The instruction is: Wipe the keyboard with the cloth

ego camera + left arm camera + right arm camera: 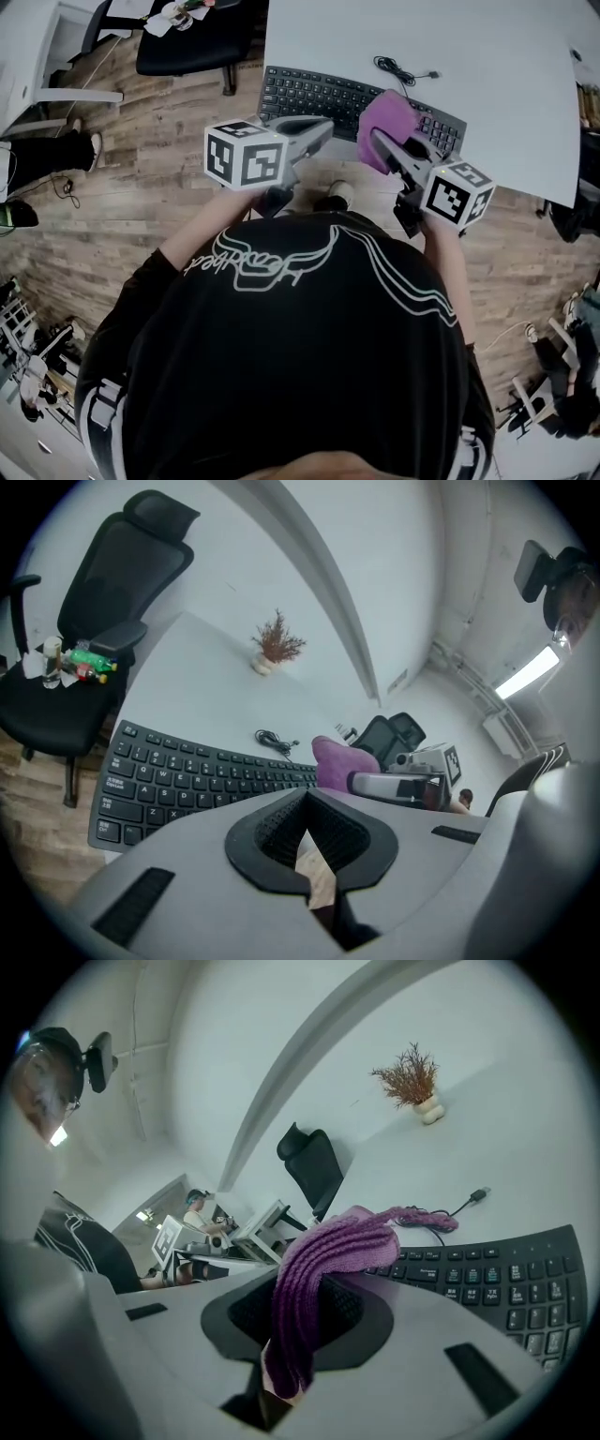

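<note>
A black keyboard (319, 94) lies along the near edge of the white table (487, 84). My right gripper (382, 142) is shut on a purple knitted cloth (389, 120), which rests on the keyboard's right half. In the right gripper view the cloth (314, 1283) hangs out of the jaws above the keys (511, 1279). My left gripper (323, 127) hovers over the keyboard's front edge near the middle. Its jaws are shut with nothing between them. In the left gripper view the keyboard (187, 780) lies ahead, with the cloth (339, 759) at its right.
A black cable (403, 68) lies on the table behind the keyboard. A small vase of dried twigs (274, 649) stands farther back. A black office chair (197, 37) holding bottles stands left of the table on the wooden floor (141, 178).
</note>
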### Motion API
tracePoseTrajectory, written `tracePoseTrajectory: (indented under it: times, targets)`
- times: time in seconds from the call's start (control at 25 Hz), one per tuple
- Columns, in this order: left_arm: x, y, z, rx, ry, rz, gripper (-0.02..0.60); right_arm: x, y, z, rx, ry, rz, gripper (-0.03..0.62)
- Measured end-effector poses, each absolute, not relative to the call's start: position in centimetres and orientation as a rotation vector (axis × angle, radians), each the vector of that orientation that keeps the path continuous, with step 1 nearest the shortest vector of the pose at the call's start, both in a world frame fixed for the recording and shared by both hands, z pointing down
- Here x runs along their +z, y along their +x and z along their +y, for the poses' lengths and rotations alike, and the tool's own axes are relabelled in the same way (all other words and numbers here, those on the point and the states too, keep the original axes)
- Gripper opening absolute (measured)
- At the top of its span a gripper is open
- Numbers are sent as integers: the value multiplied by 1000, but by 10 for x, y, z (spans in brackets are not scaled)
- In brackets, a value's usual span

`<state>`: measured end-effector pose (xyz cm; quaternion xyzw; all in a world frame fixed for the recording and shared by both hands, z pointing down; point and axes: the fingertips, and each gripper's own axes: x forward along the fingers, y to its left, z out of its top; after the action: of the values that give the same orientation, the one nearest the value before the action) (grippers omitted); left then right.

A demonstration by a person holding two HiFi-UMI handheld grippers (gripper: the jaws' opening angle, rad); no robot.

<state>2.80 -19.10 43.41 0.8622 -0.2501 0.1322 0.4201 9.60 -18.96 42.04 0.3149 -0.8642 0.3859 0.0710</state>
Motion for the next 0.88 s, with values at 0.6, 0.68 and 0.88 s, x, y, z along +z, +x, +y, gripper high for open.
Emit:
tracePoseTrajectory:
  times: [0.6,0.68,0.88]
  targets:
    - [457,-2,-183,337,2060,-759,5,483,65,-221,1119,828,-2429,60]
    - [458,-2,-182,338,2053,-772,5,487,68,-221,1092,821,-2411,60]
    - [456,2,-180,340,2043,-783,5,494,74,-221,1034,818,-2367,60]
